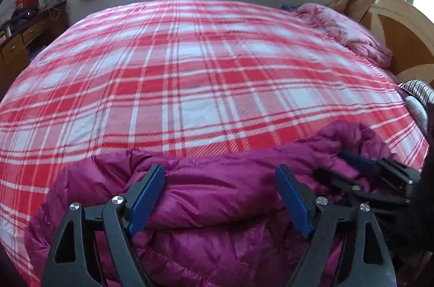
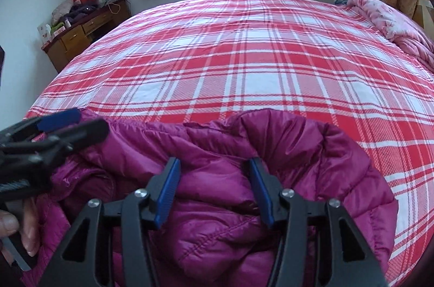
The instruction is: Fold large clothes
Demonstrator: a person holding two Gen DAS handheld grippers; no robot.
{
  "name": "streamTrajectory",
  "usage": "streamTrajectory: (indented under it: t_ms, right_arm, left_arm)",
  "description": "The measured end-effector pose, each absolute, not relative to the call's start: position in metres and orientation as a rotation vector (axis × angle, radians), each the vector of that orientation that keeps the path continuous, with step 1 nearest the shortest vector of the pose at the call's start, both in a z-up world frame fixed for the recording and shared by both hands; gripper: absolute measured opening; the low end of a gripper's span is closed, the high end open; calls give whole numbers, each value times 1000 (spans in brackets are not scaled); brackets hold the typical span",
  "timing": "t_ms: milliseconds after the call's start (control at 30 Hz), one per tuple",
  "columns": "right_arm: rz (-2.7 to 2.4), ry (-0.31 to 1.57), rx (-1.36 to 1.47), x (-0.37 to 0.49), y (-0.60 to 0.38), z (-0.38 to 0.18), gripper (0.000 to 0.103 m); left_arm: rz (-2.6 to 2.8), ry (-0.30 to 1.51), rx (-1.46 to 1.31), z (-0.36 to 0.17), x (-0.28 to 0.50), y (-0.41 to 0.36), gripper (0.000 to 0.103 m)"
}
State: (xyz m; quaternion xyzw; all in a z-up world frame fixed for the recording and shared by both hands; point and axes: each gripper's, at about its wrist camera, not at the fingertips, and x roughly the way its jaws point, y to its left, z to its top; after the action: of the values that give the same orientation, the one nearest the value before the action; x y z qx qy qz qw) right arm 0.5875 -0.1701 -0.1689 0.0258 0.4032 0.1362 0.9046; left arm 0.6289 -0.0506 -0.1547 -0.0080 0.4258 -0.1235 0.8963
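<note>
- We see the magenta puffer jacket (image 1: 206,194) bunched along the lower edge of both frames, lying on the red plaid bedspread (image 1: 190,75).
- Our left gripper (image 1: 219,194) tilts down over the jacket, fingers spread wide, pinching nothing.
- Our right gripper (image 2: 214,192) tilts down likewise, fingers (image 2: 168,192) parted around a puffed fold without pressing it.
- In the right wrist view, a hand (image 2: 16,230) at lower left holds the left gripper.
- A pink quilt (image 1: 350,29) is heaped at upper right; a cluttered wooden desk (image 2: 78,34) stands at upper left.

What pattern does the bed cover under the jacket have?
The bed cover has a red, pink and white plaid pattern, clearest in the right wrist view.
</note>
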Motion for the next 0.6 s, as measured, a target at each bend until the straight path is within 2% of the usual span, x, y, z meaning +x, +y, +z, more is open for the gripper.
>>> streamTrajectory:
  t_ms: [200, 600]
  right_arm:
    - [285, 839, 63, 591, -170, -175, 56]
    - [255, 860, 7, 594, -162, -181, 57]
  left_arm:
    - [-238, 888, 36, -174, 627, -55, 85]
    - [-209, 890, 85, -180, 630, -62, 90]
